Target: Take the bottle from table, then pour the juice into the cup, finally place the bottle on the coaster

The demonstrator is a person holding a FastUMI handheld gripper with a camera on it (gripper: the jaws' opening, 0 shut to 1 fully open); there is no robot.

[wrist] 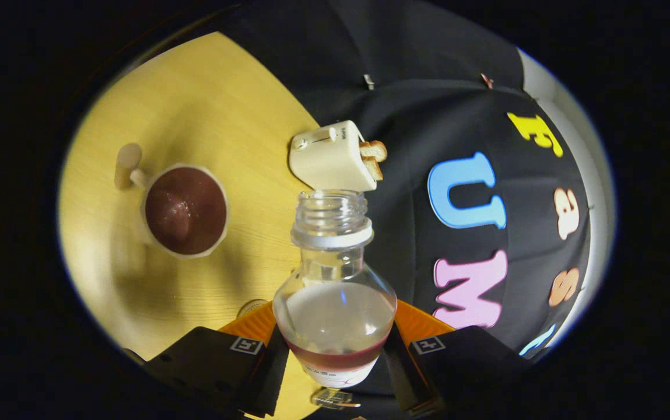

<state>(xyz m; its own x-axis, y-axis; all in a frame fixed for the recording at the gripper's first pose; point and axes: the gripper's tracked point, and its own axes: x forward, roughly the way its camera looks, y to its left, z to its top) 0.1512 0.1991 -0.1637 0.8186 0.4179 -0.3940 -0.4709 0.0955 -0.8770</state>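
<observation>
Clear plastic bottle (335, 291), dark red juice low inside. Left of bottle: white ceramic cup (185, 210), red-brown inside, on pale yellow wood-grain table (206, 116). Beyond bottle: cream toaster (330, 157), golden-brown toast (373, 158).

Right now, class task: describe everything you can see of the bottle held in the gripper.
The bottle is clear plastic with a threaded open neck, no cap, a white collar ring and a rounded body. Only a shallow layer of dark red juice remains at its bottom. The gripper holds it, one finger pressing on each side. Its mouth points toward the toaster beyond.
</observation>
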